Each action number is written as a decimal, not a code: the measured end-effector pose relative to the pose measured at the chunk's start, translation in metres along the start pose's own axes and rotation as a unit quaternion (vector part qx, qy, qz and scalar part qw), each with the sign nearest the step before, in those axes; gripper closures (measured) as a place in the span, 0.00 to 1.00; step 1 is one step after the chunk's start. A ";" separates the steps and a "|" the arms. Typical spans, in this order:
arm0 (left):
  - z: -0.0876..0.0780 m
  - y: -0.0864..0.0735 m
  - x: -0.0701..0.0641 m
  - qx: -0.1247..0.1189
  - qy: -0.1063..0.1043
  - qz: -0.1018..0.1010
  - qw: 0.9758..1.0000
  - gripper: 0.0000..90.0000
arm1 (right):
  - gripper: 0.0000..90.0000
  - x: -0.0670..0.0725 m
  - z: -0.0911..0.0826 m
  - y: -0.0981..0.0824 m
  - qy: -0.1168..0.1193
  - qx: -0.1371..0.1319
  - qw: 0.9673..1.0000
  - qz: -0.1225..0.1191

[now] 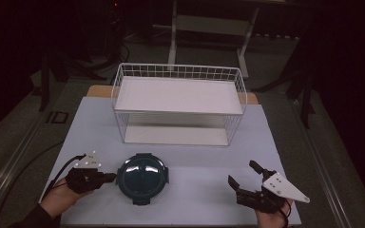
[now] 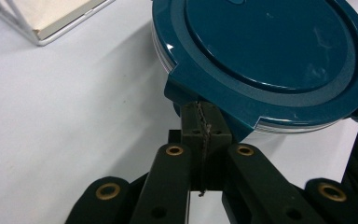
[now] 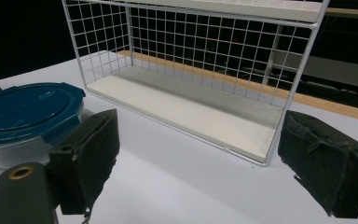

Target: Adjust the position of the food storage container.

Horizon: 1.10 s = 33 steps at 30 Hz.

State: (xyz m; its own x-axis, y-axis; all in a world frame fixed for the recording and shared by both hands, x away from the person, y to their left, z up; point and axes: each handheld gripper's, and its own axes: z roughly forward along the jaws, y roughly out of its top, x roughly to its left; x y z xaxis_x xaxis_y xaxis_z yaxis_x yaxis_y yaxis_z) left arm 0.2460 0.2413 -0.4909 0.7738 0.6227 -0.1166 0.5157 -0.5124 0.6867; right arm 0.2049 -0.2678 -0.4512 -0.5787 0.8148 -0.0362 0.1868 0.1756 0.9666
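- My left gripper (image 2: 203,122) has its jaws pressed together, tips touching a latch tab of the blue-lidded container (image 1: 141,176), which sits on the table (image 1: 100,123) in front of the wire shelf rack (image 1: 178,102).
- My right gripper (image 1: 244,178) hangs spread wide, holding nothing, to the container's right.
- Risk: shut tips pushing the tab could slide the container or slip off it.

White wire shelf rack (image 1: 179,102) on pale table (image 1: 95,128), round teal-lidded container (image 1: 142,177) near front
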 end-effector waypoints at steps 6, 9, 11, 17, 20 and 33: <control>0.015 0.014 -0.011 0.003 -0.016 0.018 1.000 1.00 | 0.14 0.002 0.001 0.000 0.002 0.000 1.000 -0.002; 0.021 0.019 -0.014 0.002 -0.023 0.020 1.000 1.00 | 0.14 0.001 0.001 0.000 0.003 0.000 1.000 -0.001; 0.029 0.027 -0.019 0.004 -0.034 0.030 0.999 1.00 | 0.14 0.001 0.001 0.000 0.004 -0.001 1.000 0.000; 0.042 0.040 -0.029 0.007 -0.048 0.045 0.998 1.00 | 0.14 0.001 0.001 0.000 0.005 0.000 1.000 0.000; 0.047 0.044 -0.031 0.005 -0.047 0.044 0.998 1.00 | 0.14 0.001 0.001 0.000 0.006 0.000 1.000 -0.003; 0.071 0.066 -0.042 -0.003 -0.056 0.050 0.997 1.00 | 0.14 0.002 0.002 0.000 0.007 0.000 1.000 -0.003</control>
State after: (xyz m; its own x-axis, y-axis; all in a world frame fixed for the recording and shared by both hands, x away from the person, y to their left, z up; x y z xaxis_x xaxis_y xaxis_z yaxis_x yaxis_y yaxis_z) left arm 0.2730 0.1393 -0.4917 0.8582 0.4975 -0.1264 0.4313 -0.5653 0.7031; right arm 0.2052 -0.2654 -0.4512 -0.5917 0.8052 -0.0390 0.1824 0.1808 0.9665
